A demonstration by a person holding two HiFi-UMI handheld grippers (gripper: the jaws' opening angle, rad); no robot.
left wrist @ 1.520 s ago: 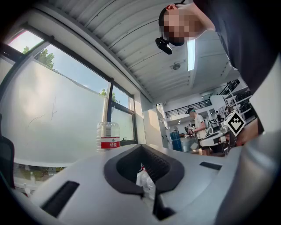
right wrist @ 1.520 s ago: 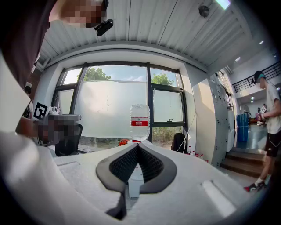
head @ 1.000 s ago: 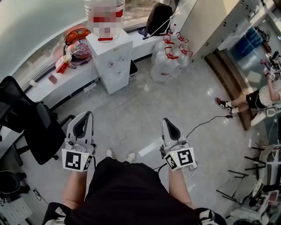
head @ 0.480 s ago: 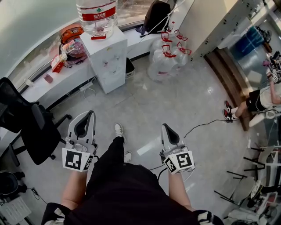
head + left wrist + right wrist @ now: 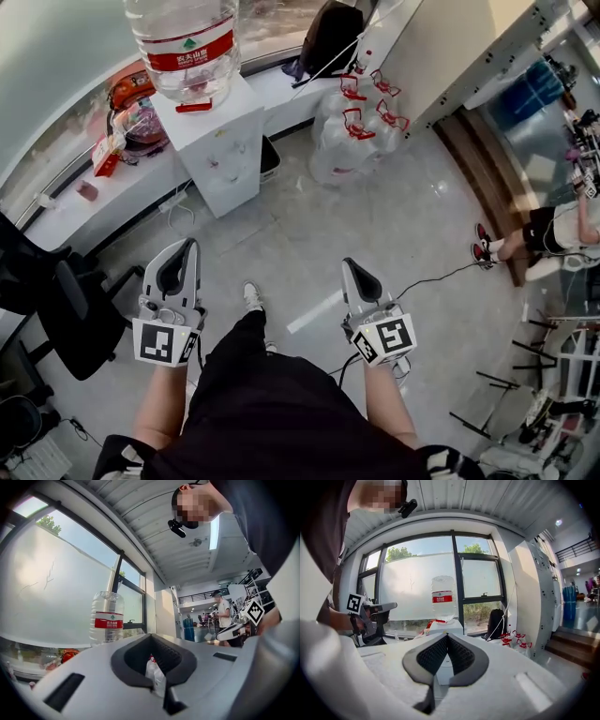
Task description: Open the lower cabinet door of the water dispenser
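The white water dispenser [image 5: 225, 155] stands against the window ledge with a big clear bottle [image 5: 183, 47] on top. Its lower cabinet door [image 5: 236, 187] is closed. In the right gripper view the dispenser [image 5: 446, 626] is straight ahead, a few steps off. My left gripper [image 5: 187, 248] and right gripper [image 5: 349, 269] are held out level over the floor, well short of the dispenser. Both are shut and hold nothing. The left gripper view has the bottle [image 5: 106, 620] left of the closed jaws.
A black office chair [image 5: 66, 309] is at the left. Bags lie on the white ledge [image 5: 56, 202]. Clear water jugs with red handles [image 5: 352, 131] and a black backpack [image 5: 328, 37] sit right of the dispenser. A cable [image 5: 441, 277] crosses the floor; a person [image 5: 553, 234] sits at the far right.
The person has stepped toward the dispenser, which now sits nearer and further left in the head view. Both grippers travelled forward with the body and stayed shut.
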